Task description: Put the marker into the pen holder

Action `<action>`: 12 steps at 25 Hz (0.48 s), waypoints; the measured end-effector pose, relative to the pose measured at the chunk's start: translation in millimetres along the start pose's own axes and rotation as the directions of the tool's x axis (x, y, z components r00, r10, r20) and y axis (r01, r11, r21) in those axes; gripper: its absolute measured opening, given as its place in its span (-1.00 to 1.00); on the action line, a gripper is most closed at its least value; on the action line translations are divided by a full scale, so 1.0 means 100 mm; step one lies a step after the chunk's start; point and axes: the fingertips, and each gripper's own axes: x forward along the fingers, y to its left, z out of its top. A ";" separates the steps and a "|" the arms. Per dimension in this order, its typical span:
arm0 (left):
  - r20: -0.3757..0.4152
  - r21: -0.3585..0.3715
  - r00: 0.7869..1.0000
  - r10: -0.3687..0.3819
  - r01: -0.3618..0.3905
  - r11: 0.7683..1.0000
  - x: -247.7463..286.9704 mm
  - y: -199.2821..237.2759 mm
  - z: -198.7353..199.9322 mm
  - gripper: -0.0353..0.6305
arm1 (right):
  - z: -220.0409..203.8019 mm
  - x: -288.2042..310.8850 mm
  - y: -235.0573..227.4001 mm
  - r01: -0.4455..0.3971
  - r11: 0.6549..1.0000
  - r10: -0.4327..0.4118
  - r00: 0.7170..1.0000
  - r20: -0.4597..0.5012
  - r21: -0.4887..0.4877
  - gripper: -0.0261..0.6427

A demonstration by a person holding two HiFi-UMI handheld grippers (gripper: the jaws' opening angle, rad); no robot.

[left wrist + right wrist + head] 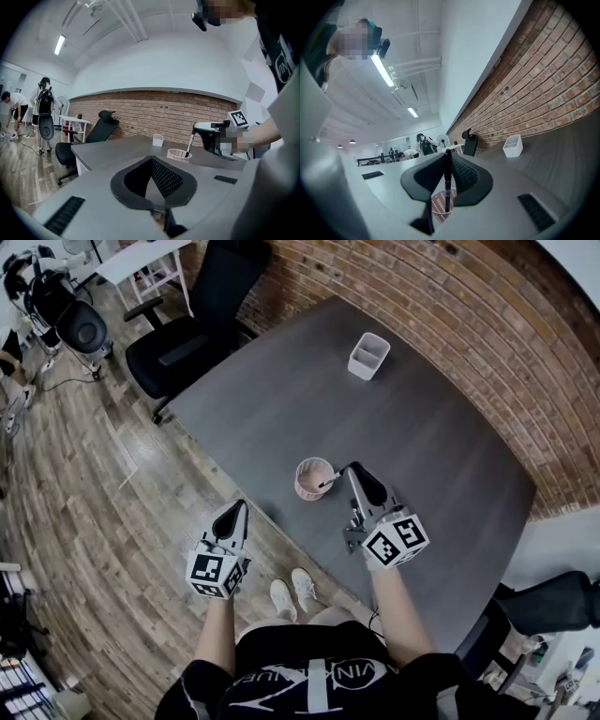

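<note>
A pink mesh pen holder (312,479) stands near the front edge of the grey table (422,446). My right gripper (349,471) is shut on a black marker (330,483), which slants down with its lower end at the holder's right rim. In the right gripper view the marker (447,180) hangs upright between the jaws of the right gripper (447,155), its tip over the holder (438,206). My left gripper (236,512) is shut and empty, off the table's front edge over the floor. The left gripper view looks past the left gripper (152,161) to the holder (179,154) and marker (190,142).
A white rectangular container (368,355) sits at the table's far side. A black office chair (187,329) stands at the far left corner, and a brick wall (450,324) runs along the table's far right. People and equipment are in the room's far left.
</note>
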 end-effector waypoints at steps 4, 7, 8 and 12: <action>-0.015 -0.004 1.000 0.005 -0.005 1.000 0.07 0.00 -0.08 -0.85 | -0.18 0.09 -0.04 -0.022 1.000 0.022 0.999 -0.040 0.001 -0.74; -0.033 -0.008 0.999 0.008 -0.009 1.000 0.10 -0.01 -0.17 -0.85 | -0.32 0.15 -0.04 -0.042 0.999 0.042 0.997 -0.071 -0.008 -0.74; -0.038 -0.012 0.999 0.011 -0.011 1.000 0.10 -0.01 -0.20 -0.85 | -0.37 0.17 -0.04 -0.047 0.999 0.046 0.995 -0.084 -0.013 -0.74; -0.053 -0.021 0.998 0.024 -0.025 0.999 0.08 0.05 -0.29 -0.85 | -0.56 0.26 -0.03 -0.061 0.998 0.060 0.991 -0.119 -0.003 -0.74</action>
